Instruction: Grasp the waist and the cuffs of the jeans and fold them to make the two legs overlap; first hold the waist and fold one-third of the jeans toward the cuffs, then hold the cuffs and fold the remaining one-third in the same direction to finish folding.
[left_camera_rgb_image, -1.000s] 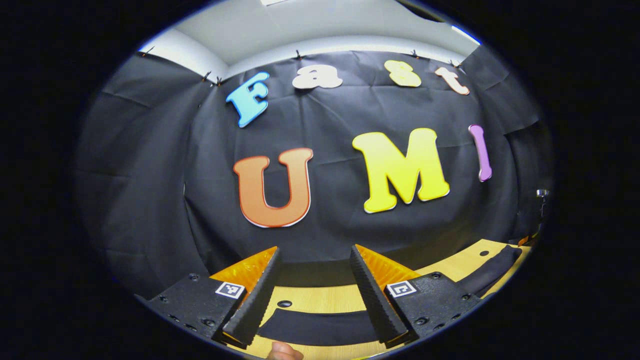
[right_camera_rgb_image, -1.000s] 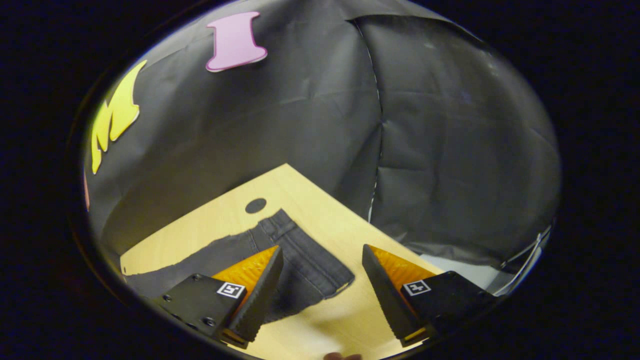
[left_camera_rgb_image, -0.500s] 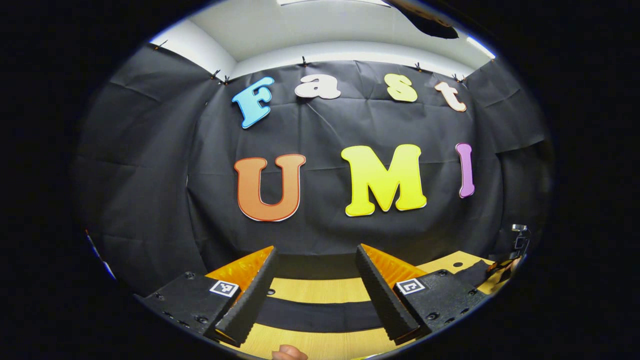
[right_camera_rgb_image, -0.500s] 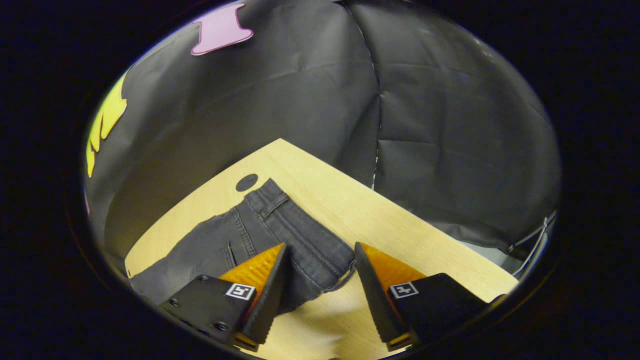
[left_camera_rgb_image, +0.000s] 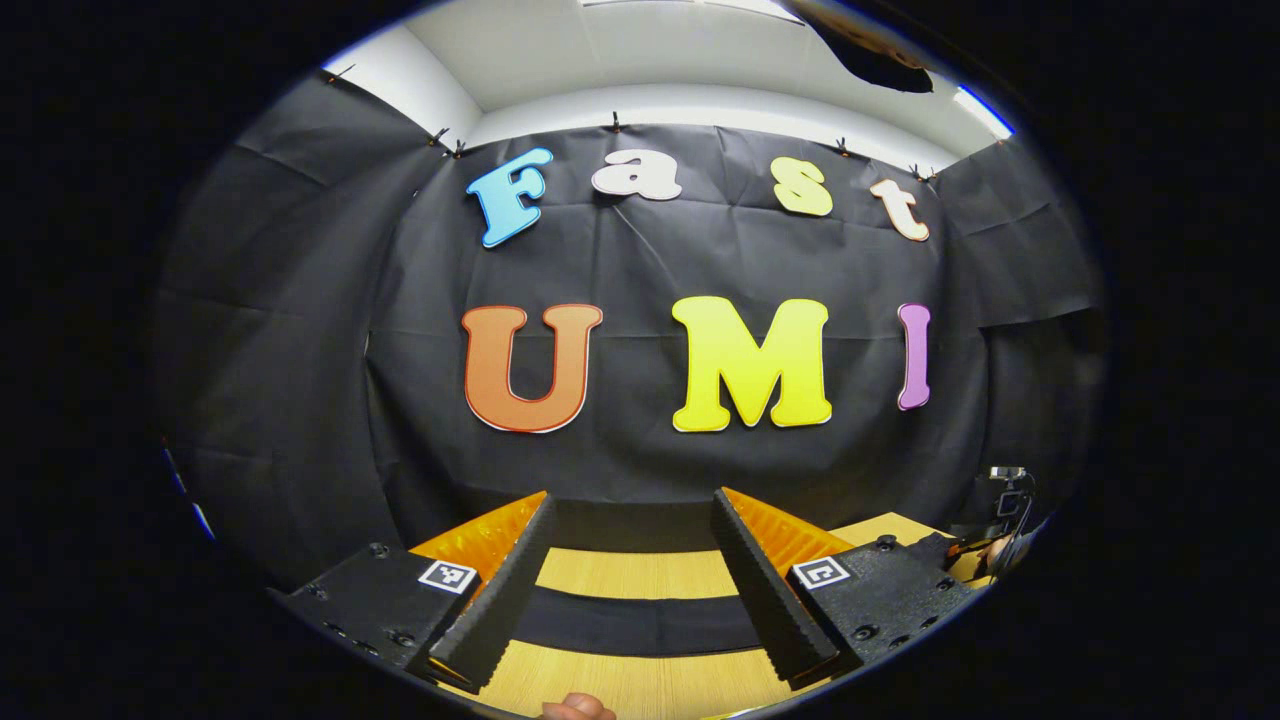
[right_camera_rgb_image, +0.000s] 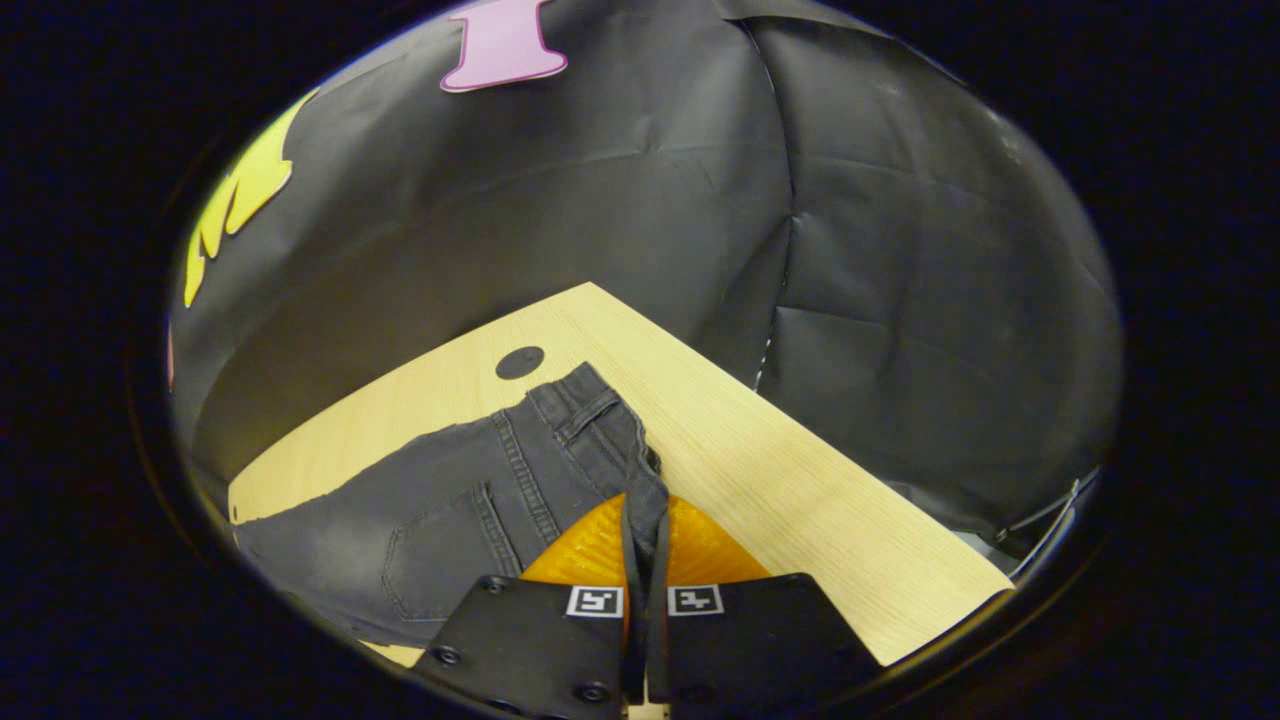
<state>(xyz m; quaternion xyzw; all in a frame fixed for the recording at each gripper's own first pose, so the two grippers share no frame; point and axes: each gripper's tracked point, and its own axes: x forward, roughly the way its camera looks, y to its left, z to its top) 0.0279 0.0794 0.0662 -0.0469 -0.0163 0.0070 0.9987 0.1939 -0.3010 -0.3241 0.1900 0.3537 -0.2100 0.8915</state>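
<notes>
Jeans (right_camera_rgb_image: 470, 500) lie flat on the bench (right_camera_rgb_image: 760, 480); the right hand-held gripper (right_camera_rgb_image: 645, 530) is clamped on the waistband corner, while the left hand-held gripper (left_camera_rgb_image: 630, 590) hovers spread wide above a dark leg (left_camera_rgb_image: 640, 622), holding nothing. We judge step 1 begun. We should pinch the cuffs before lifting, both ends rising together, keeping the 2 legs aligned.

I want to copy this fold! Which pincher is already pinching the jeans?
The right gripper: its fingers are shut on the jeans at the waist. The left gripper is open, holding nothing.
</notes>
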